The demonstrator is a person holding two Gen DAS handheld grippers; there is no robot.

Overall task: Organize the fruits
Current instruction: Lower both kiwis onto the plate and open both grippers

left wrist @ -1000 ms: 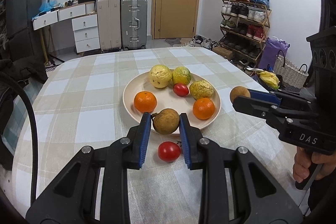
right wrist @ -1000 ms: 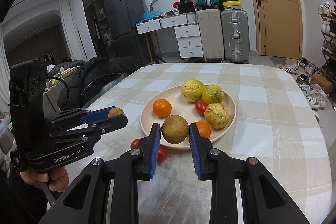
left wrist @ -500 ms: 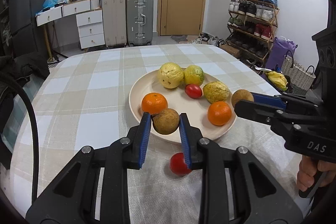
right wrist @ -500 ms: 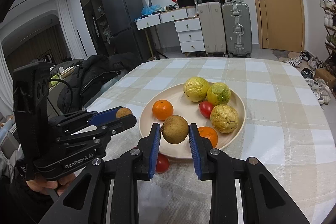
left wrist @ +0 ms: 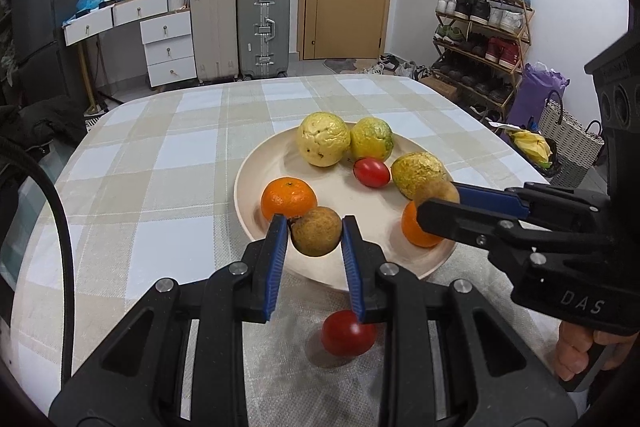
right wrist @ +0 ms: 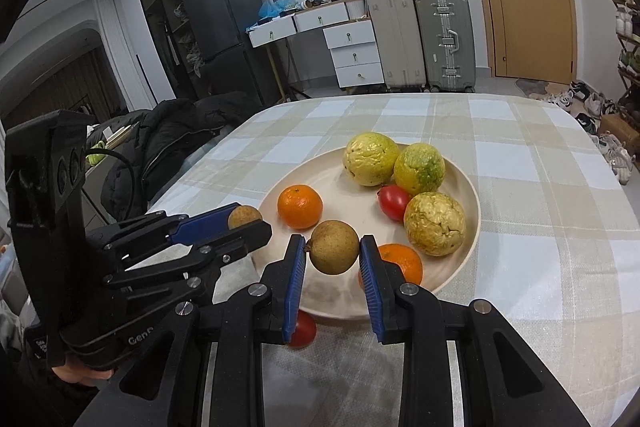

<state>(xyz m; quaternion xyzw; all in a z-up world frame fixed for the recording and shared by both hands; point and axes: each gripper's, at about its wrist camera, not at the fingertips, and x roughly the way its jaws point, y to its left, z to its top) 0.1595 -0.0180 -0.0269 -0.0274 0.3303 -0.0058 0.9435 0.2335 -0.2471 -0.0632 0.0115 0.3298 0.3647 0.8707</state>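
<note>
over the plate [left wrist: 256,223], left gripper [left wrist: 315,233] clamping a brown fruit [left wrist: 316,237], right gripper [right wrist: 333,253] clamping another brown fruit [right wrist: 335,247]

Crowded plate [left wrist: 256,223] (2 mandarins [left wrist: 288,197] nearest)

Both grippers are matte black plastic with blue ribbed pads lining the jaws and silver screws at the pivots. The right gripper [left wrist: 436,205] carries white "DAS" lettering; the left gripper [right wrist: 250,225] reads "GenR". A black cable [left wrist: 60,227] loops at the frame's left.
</note>
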